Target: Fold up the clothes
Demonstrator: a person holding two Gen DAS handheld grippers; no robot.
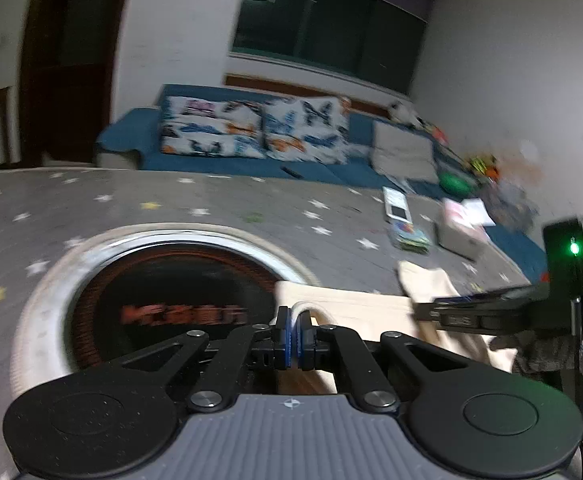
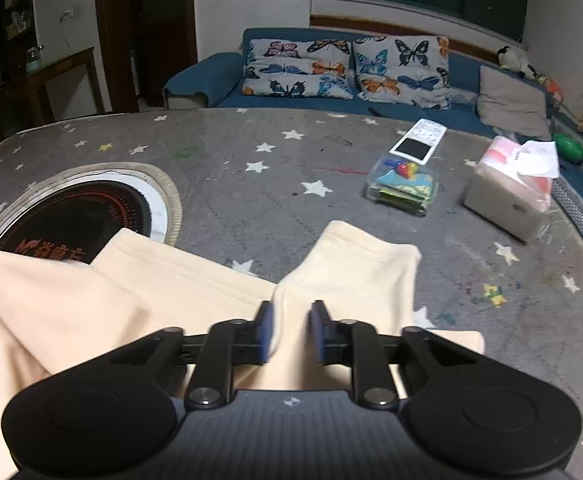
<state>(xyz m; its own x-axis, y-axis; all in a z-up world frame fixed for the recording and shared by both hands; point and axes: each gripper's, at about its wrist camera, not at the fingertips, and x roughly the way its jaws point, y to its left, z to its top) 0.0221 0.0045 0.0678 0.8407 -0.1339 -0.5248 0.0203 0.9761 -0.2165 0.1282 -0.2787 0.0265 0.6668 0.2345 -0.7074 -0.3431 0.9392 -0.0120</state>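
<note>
Left gripper (image 1: 294, 334): jaws together, clamped on a fold of the cream garment (image 1: 355, 304) at lower centre of the left wrist view, held above the round burner (image 1: 163, 280) set in the bench (image 1: 211, 200).

Right gripper (image 2: 290, 330): jaws partly apart, garment (image 2: 347, 264) lying between them; pad contact cannot be confirmed. It enters level from the right edge of the left wrist view.

Garment lies crumpled on the star-patterned bench, lower centre and left of the right wrist view.

The cream cloth (image 2: 195, 292) is lying bunched up on the gray starry surface (image 2: 251, 200). One soft end is sticking up in a fold.
</note>
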